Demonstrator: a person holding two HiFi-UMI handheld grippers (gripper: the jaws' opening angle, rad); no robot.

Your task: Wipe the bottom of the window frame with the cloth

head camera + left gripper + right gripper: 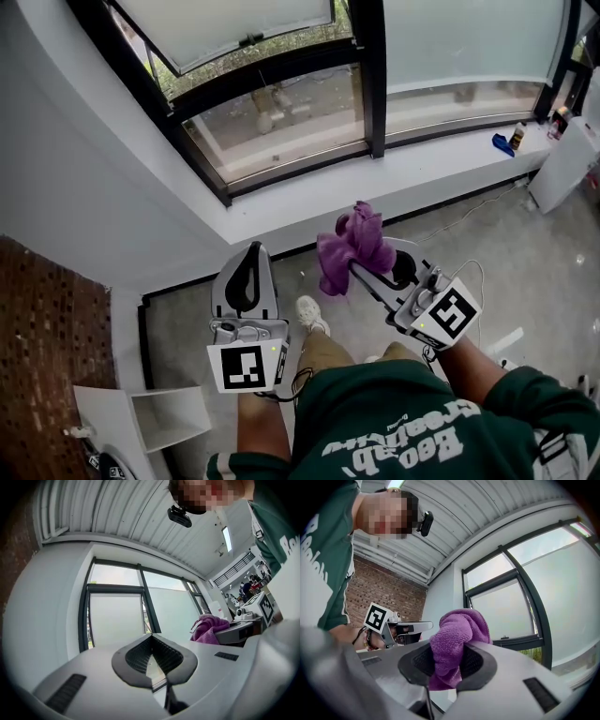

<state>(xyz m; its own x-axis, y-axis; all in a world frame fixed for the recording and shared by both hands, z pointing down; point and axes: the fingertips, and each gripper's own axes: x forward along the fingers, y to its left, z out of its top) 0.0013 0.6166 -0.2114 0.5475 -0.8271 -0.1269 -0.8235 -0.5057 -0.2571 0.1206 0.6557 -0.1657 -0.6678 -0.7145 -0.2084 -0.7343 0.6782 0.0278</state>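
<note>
**ITEM: PURPLE CLOTH, IN HAND; WIPE NOT YET BEGUN**

**Head view.** The right gripper (367,270) is clamping a purple cloth (352,242). Its jaws are closing on one fold, and the rest is bunching above them in a soft, nubby, towelling heap. The left gripper (249,267) is hovering near it but apart, carrying nothing. Both are hanging over the grey floor (525,244), well short of the window frame (300,172). The frame's black bottom bar is running slim and straight above a smooth white sill (394,192). The cloth is touching neither frame nor sill. A small blue thing (502,143) is lying at the sill's far right end.

**Left gripper view.** The ribbed black pads are meeting at their tips. A narrow slit below them is showing only window glass, so nothing is sitting between the jaws. The cloth is showing off to the right.

**Right gripper view.** The cloth is filling the gap between the ridged dark pads and is being pinched near its middle. A rounded lobe is rising above the jaws and a short tail is hanging beneath. Pale panes (506,611) in dark bars are standing beyond.

**Step in hand (judged).** The approach is under way and wiping is not yet starting. The next move is calling for a reach forward and down, so that the loose heap rather than the hard jaw tips is pressing on the frame's bottom. A draw along its length would follow. The grip is looking firm, though plush fabric may be prone to dragging on the bar.
</note>
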